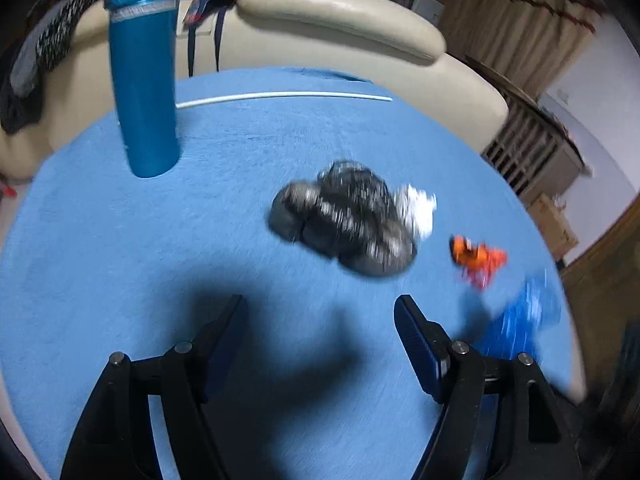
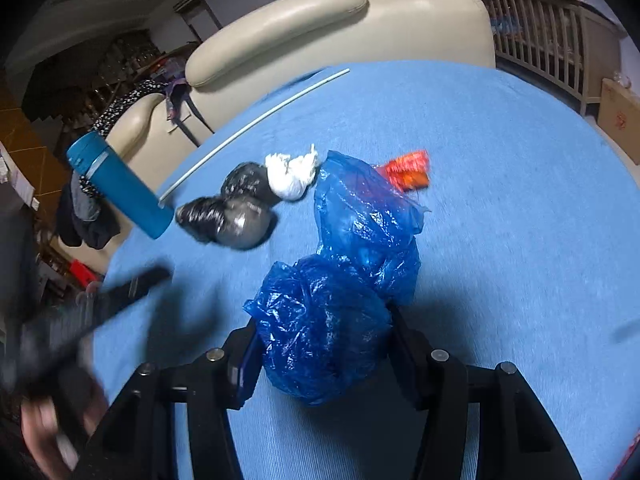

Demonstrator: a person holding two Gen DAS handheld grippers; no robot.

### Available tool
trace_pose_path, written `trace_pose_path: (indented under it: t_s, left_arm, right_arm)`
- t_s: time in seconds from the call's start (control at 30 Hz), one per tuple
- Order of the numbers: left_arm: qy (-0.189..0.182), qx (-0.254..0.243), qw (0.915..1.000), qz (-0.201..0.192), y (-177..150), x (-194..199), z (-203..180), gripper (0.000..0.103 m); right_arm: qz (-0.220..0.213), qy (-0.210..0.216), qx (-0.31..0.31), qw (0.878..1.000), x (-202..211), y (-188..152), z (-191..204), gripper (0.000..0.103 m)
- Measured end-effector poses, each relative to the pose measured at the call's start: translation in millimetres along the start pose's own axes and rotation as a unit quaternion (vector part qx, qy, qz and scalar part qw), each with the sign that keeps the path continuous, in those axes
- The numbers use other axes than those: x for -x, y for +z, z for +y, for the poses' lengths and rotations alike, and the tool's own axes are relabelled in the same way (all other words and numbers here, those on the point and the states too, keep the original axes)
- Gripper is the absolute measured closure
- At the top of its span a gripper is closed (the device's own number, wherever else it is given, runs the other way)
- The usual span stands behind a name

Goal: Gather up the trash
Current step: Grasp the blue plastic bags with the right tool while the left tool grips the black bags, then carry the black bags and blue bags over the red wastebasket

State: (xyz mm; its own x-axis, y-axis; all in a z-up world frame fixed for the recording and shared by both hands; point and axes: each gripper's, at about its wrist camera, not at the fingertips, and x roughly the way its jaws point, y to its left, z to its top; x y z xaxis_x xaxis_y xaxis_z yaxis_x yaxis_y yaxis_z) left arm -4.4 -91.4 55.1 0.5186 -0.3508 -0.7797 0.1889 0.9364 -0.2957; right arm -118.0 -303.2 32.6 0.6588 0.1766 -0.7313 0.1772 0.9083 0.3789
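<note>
Right tongs (image 2: 320,344) are clamped on the crumpled translucent blue plastic bag (image 2: 352,264), which trails away from them across the blue-clothed table (image 2: 520,240). Left tongs (image 1: 320,320) hang wide open, empty. Dark grey crinkled plastic bundle (image 1: 344,220) lies ahead of the left tongs, slightly right, long axis slanting; left is the nearer, free hand. White wad (image 1: 418,208) touches it; orange wrapper (image 1: 478,258) sits apart, toward the right edge.

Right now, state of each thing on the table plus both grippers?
blue plastic bag: crumpled, lying on the cloth, near end pinched
right gripper: fingers shut on the bag
left gripper: open, empty
blue bottle: upright, lid on
black bundles: lying loose
white wad: crumpled
orange wrapper: crumpled
</note>
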Motion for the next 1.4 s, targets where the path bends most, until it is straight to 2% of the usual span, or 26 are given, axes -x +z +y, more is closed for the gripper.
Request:
trace_pose_path:
  t_s: [0.13,0.23,0.43,0.53,0.6,0.63,0.67,0.7,0.73,0.87,1.03,1.13,1.2,1.27,1.37,1.4]
  left_arm:
    - [-0.014,0.044,0.9989,0.011,19,-15,-16,0.027]
    - [0.007,0.045,0.9989,0.001,25,-25,-36,0.027]
    - [0.055,0.054,0.9969,0.016,38,-60,-54,0.027]
    - [0.077,0.057,0.9946,0.041,39,-80,-51,0.027]
    - [0.073,0.063,0.9931,0.067,36,-93,-45,0.029]
    - [0.073,0.056,0.9944,0.052,34,-91,-45,0.032]
    - [0.078,0.044,0.9948,0.050,32,-91,-44,0.056]
    - [0.069,0.040,0.9952,0.056,30,-92,-41,0.070]
    - [0.063,0.038,0.9958,0.054,28,-91,-38,0.073]
    - [0.060,0.021,0.9968,0.050,10,-78,-23,0.075]
    - [0.072,-0.012,0.9964,0.044,-20,-56,-17,0.076]
    - [0.075,-0.016,0.9961,0.044,-36,-45,-12,0.075]
    - [0.065,-0.012,0.9960,0.060,-45,-43,-7,0.071]
    - [0.056,-0.005,0.9968,0.057,-50,-39,-8,0.067]
    - [0.059,-0.008,0.9970,0.050,-60,-36,-4,0.067]
    - [0.057,-0.009,0.9970,0.051,-61,-36,-3,0.070]
  right_arm:
    - [0.004,0.006,-0.005,1.000,-2,-9,-4,0.045]
    - [0.000,0.010,-0.003,1.000,-1,-10,-5,0.045]
    - [-0.015,0.005,0.014,1.000,15,-13,-6,0.045]
    - [-0.018,0.003,0.013,1.000,24,-17,-13,0.045]
    - [-0.020,0.003,0.009,1.000,28,-19,-16,0.045]
    - [-0.020,0.004,0.008,1.000,30,-19,-18,0.045]
    - [-0.021,0.005,0.008,1.000,31,-20,-18,0.045]
    - [-0.022,0.005,0.009,1.000,32,-19,-17,0.045]
    - [-0.023,0.005,0.010,1.000,32,-19,-15,0.045]
    - [-0.030,0.013,0.015,0.999,40,-22,-10,0.045]
    - [-0.031,0.016,0.026,0.999,45,-30,-3,0.045]
    - [-0.029,0.017,0.029,0.999,48,-37,0,0.045]
    - [-0.028,0.018,0.030,0.999,51,-40,1,0.045]
    - [-0.030,0.019,0.033,0.999,55,-44,3,0.045]
    - [-0.032,0.020,0.035,0.999,59,-47,6,0.045]
    - [-0.032,0.020,0.036,0.999,60,-48,6,0.045]
